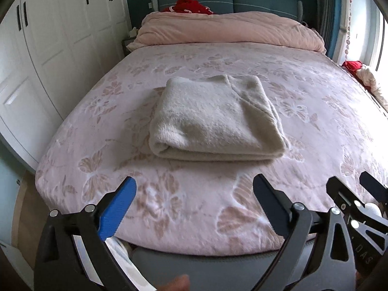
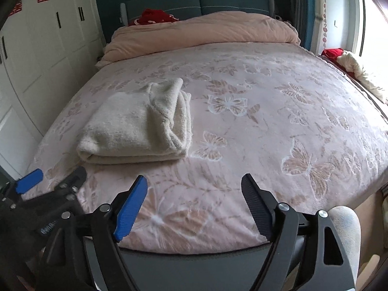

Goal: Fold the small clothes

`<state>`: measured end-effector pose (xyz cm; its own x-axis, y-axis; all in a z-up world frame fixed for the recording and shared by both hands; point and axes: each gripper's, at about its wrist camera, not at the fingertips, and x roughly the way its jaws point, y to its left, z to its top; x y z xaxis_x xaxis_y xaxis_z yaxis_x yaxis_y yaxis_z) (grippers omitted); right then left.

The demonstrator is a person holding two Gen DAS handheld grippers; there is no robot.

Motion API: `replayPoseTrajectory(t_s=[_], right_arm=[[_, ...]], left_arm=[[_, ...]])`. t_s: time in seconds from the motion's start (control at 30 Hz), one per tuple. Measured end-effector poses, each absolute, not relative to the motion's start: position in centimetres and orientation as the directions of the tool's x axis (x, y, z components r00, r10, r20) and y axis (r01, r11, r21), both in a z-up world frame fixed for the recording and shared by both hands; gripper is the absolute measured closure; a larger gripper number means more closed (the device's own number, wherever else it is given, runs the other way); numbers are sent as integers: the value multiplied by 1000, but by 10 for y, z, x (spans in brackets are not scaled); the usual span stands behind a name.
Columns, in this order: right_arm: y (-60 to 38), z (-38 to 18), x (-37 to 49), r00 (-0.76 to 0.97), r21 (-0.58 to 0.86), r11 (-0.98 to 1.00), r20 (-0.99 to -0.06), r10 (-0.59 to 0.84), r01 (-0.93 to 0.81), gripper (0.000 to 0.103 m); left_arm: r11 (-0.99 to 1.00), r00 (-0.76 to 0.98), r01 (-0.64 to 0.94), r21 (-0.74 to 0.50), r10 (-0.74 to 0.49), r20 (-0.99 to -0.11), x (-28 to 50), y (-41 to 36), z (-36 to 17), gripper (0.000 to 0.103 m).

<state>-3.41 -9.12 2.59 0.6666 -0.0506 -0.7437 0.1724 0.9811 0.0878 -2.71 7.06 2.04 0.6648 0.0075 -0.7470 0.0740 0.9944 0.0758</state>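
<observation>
- Nearest the left wrist camera, the left claw (image 1: 194, 189) hangs released over the foot of the bed, one blue finger (image 1: 118, 208) and one black finger spread wide, nothing between them.
- Nearest the right wrist camera, the right claw (image 2: 194, 189) is likewise spread wide and empty, above the near edge of the bed (image 2: 266, 126).
- From the right wrist view, the left claw shows at the lower left edge, close beside the right one.
- Folded cream garment (image 1: 215, 118) lies flat on the pink butterfly-patterned bedspread (image 1: 303, 101), ahead of both claws and apart from them; it sits straight in front of the left claw and off to the left of the right claw (image 2: 135, 126).
- Its thick folded edge faces the cameras; neither claw touches it.
- Pink duvet (image 1: 228, 29) is bunched at the head of the bed, with a red cloth (image 1: 189, 6) behind it against the blue headboard.
- White wardrobe doors (image 1: 48, 36) stand along the left side.
</observation>
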Motion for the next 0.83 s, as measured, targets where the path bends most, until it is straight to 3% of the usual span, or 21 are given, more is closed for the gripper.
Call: replayPoseTrajectory(t_s=[0.83], right_arm=[[-78, 33, -47, 669, 82, 979, -741, -64, 185, 25]], left_arm=[[996, 701, -1, 94, 68, -710, -47, 73, 31, 13]])
